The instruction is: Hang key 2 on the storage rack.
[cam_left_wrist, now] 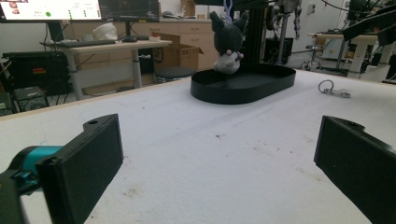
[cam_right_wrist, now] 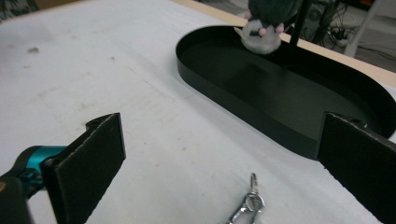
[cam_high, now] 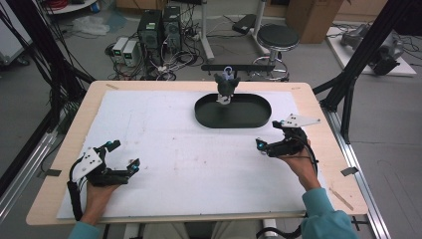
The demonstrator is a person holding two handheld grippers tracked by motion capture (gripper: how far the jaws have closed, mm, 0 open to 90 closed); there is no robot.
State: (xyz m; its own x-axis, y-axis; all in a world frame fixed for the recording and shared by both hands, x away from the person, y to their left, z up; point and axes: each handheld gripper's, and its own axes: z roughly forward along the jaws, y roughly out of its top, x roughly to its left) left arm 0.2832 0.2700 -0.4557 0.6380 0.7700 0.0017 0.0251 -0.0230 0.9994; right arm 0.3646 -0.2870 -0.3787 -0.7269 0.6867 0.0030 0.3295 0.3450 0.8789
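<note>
The high view is looking forward and down over the whole table, with the black oval metal tray [cam_high: 233,111] lying toward its far edge. The left gripper view is riding low above the tabletop, facing that tray [cam_left_wrist: 243,84] from well away. The right gripper view is tilting down close beside the tray [cam_right_wrist: 261,116]; all three are sharing it
</note>
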